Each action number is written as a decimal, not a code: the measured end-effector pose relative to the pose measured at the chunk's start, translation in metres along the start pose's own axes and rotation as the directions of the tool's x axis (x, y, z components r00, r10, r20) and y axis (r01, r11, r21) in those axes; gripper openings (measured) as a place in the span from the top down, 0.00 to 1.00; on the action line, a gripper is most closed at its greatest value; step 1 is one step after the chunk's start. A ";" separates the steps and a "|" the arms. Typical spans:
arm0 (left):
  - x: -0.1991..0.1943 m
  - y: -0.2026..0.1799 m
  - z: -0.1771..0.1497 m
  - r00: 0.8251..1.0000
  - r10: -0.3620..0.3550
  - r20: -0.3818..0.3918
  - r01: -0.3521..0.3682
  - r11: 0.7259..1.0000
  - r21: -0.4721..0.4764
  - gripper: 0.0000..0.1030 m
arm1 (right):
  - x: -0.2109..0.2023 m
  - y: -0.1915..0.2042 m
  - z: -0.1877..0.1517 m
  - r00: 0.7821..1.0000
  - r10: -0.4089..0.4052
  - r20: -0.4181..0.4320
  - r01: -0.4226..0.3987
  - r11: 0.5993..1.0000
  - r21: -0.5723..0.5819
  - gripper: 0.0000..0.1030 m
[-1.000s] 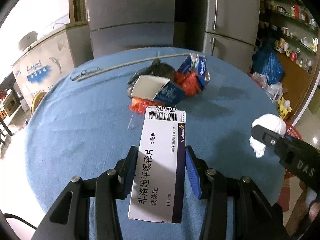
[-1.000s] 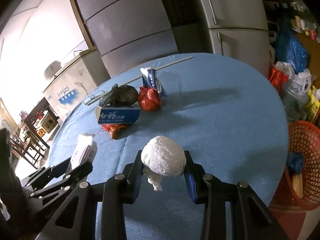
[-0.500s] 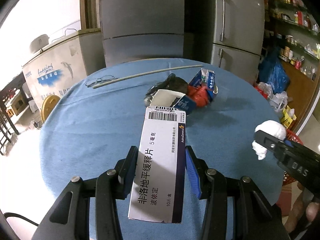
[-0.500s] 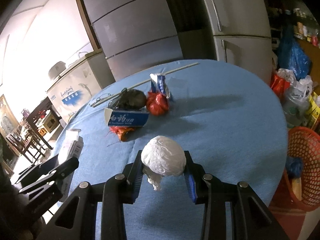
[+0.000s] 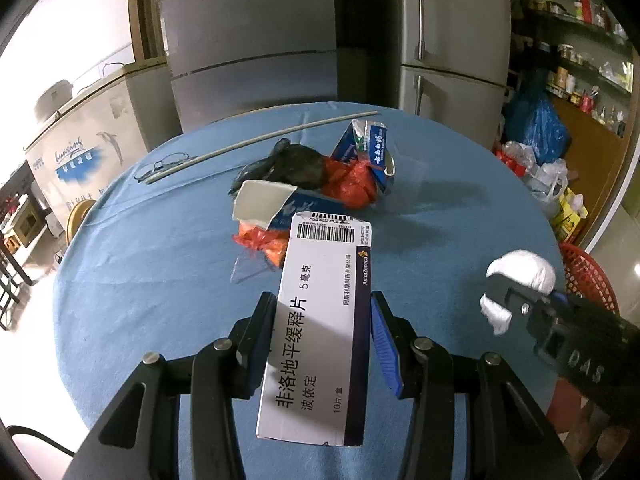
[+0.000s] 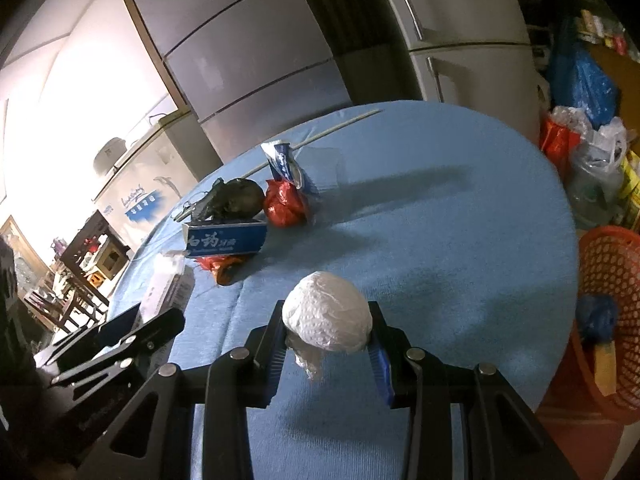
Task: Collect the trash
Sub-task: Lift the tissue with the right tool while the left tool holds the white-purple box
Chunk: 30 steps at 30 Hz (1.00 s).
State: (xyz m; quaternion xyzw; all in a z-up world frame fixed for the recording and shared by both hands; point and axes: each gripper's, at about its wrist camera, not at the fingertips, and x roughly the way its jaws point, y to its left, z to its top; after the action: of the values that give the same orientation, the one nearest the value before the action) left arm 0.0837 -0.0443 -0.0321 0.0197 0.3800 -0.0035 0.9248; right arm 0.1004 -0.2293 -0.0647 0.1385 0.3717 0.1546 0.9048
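Note:
My left gripper point(image 5: 324, 320) is shut on a white medicine box point(image 5: 320, 328) with a barcode, held above the blue table point(image 5: 160, 280). My right gripper point(image 6: 326, 332) is shut on a white crumpled wad point(image 6: 326, 322); it also shows in the left wrist view point(image 5: 520, 276). A trash pile lies mid-table: a blue box point(image 6: 226, 240), a black bag point(image 6: 236, 196), a red bag point(image 6: 286, 202), a torn blue carton point(image 6: 286, 164) and orange scraps point(image 6: 222, 268). A red basket point(image 6: 612, 308) stands on the floor right of the table.
A thin rod point(image 5: 260, 144) and glasses point(image 5: 160, 164) lie at the table's far side. Grey refrigerators point(image 5: 256, 32) stand behind. Plastic bags point(image 6: 588, 160) sit on the floor at right. A white freezer point(image 5: 80, 148) stands at left.
Both grippers have pulled back and risen a little from the trash pile, each keeping its item. The right wrist view has tilted, and the basket shows more.

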 end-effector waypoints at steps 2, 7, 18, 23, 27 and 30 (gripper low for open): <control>0.000 -0.003 0.006 1.000 0.003 0.012 -0.003 1.000 -0.006 0.53 | 0.003 -0.002 0.003 1.000 0.007 -0.009 -0.007 1.000 -0.008 0.61; -0.002 -0.008 0.010 1.000 0.015 0.011 -0.015 0.999 -0.035 0.53 | 0.015 0.000 0.011 0.997 0.031 -0.069 -0.035 0.998 -0.060 0.61; -0.019 0.014 -0.009 0.999 0.030 0.033 -0.027 0.995 -0.095 0.53 | 0.022 0.027 0.004 0.996 0.023 -0.089 -0.035 0.990 -0.137 0.61; -0.024 0.027 -0.017 0.998 -0.031 0.058 0.035 0.996 -0.076 0.53 | 0.010 0.046 -0.009 0.998 -0.022 -0.063 0.013 0.991 -0.135 0.61; -0.030 0.030 -0.017 0.995 -0.062 0.078 0.067 0.996 -0.062 0.53 | -0.007 0.056 -0.014 0.998 -0.061 -0.030 0.056 0.988 -0.144 0.61; -0.037 0.030 -0.016 0.992 -0.075 0.097 0.082 0.995 -0.065 0.53 | -0.019 0.056 -0.013 0.997 -0.075 -0.011 0.072 0.987 -0.142 0.61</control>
State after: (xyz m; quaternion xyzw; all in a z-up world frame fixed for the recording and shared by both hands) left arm 0.0469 -0.0141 -0.0163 -0.0274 0.3362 -0.0276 0.9410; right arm 0.0680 -0.1834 -0.0413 0.0587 0.3720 0.1483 0.9144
